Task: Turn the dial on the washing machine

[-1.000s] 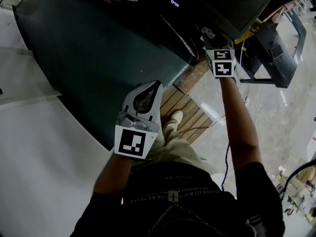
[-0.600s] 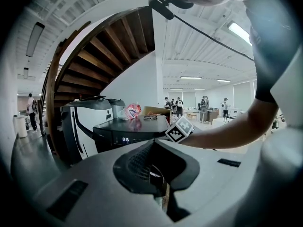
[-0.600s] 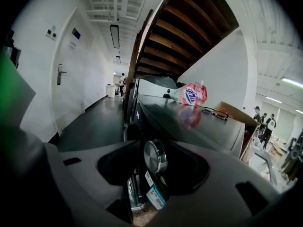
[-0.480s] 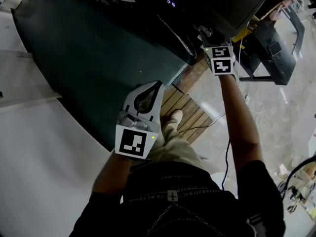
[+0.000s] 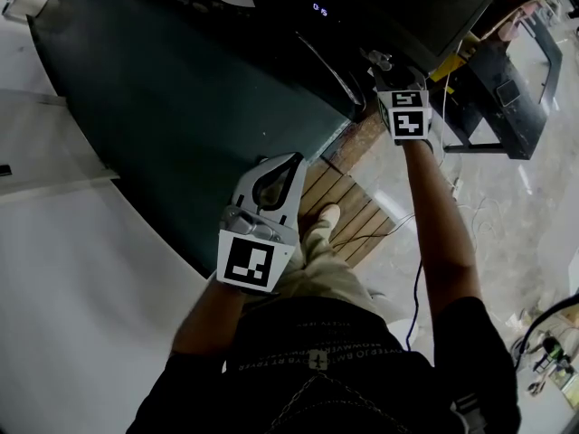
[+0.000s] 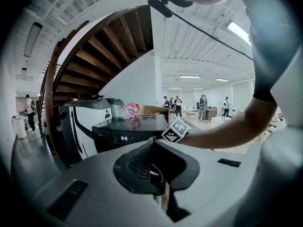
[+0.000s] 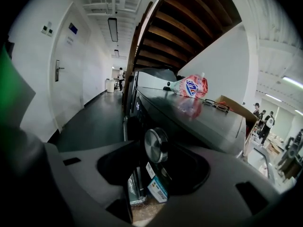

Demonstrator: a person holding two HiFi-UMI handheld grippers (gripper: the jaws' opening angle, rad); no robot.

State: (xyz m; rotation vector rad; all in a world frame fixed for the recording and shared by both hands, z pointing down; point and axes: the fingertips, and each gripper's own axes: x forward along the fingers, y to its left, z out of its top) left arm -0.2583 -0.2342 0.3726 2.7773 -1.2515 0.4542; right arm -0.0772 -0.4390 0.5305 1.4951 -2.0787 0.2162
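The black washing machine [image 5: 271, 16] stands at the top of the head view, its small display [image 5: 319, 7] lit. In the right gripper view its round silver dial [image 7: 156, 144] sits on the front panel between my jaws. My right gripper [image 7: 156, 146] is shut on that dial, one jaw against each side. From above, the right gripper [image 5: 384, 65] reaches to the machine's front, marker cube up. My left gripper [image 5: 293, 161] hangs shut and empty in front of the person's body, well short of the machine. Its own view shows the left gripper [image 6: 154, 144] pointing at the machine [image 6: 123, 134].
A wooden pallet [image 5: 342, 202] lies on the floor below the machine's front. A dark metal frame [image 5: 498, 98] stands at the right. A detergent pouch [image 7: 190, 86], glasses [image 7: 217, 105] and a cardboard box [image 7: 236, 111] rest on the machine's top. A wooden staircase [image 7: 189, 27] rises overhead.
The right gripper has twisted slightly on the dial and the display's digits have changed. The left gripper has sunk a little lower in the head view.
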